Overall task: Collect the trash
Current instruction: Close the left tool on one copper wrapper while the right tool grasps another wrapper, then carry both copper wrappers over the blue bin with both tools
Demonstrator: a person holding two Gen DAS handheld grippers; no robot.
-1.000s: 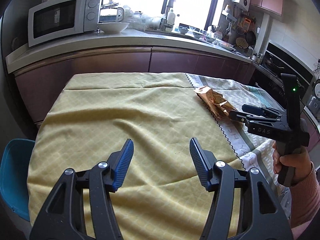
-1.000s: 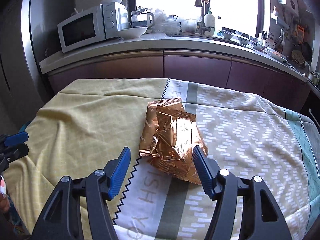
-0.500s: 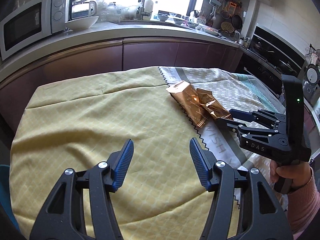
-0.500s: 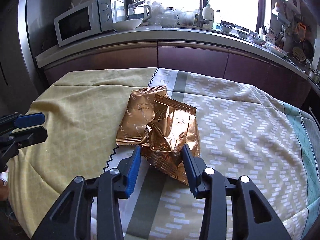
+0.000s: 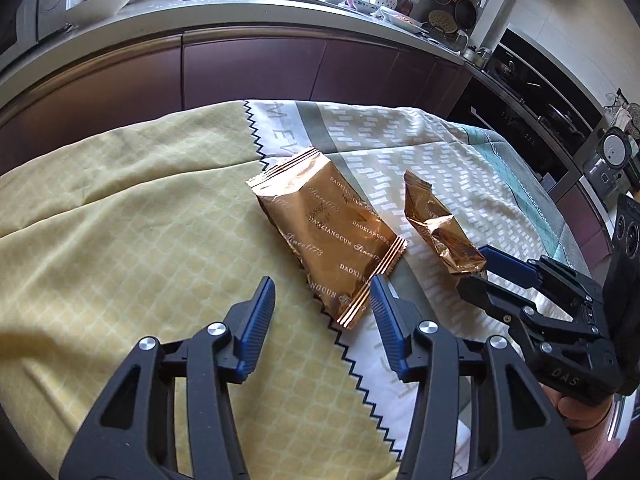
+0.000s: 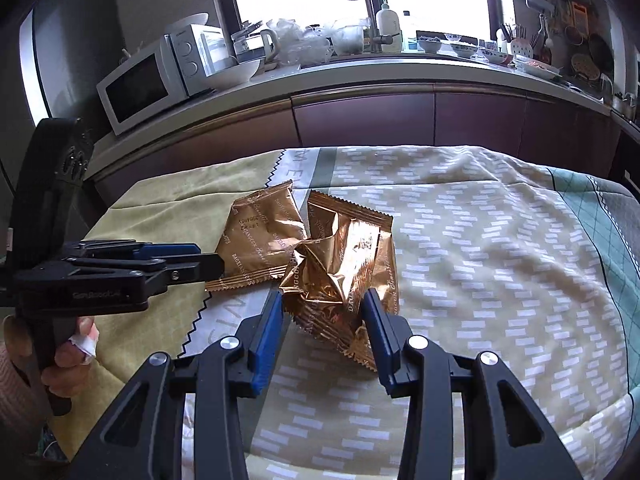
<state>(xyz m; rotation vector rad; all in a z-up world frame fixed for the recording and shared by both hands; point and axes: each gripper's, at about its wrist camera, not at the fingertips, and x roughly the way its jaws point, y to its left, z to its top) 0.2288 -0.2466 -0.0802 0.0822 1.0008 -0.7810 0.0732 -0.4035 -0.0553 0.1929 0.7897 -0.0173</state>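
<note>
Two copper foil wrappers lie on the cloth-covered table (image 5: pixel 120 240). The flat wrapper (image 5: pixel 328 232) (image 6: pixel 260 240) rests on the zigzag seam. Its near end sits between the fingers of my left gripper (image 5: pixel 320 284) (image 6: pixel 208 260), whose jaws are closing; the pads do not press it. The crumpled wrapper (image 6: pixel 340 264) (image 5: pixel 436 228) lies just right of it. My right gripper (image 6: pixel 323 300) (image 5: pixel 480 266) is shut on its near part, and the foil bunches up between the blue pads.
Behind the table runs a counter with dark purple cabinets (image 6: pixel 360 116), a white microwave (image 6: pixel 148 88), a bowl (image 6: pixel 236 74) and a sink tap. An oven (image 5: pixel 532 92) stands at the right. A person's hands hold both grippers' handles.
My left gripper moved right across the yellow cloth to the flat wrapper and its jaws narrowed. My right gripper closed on the crumpled wrapper, which now lies apart from the flat one.
</note>
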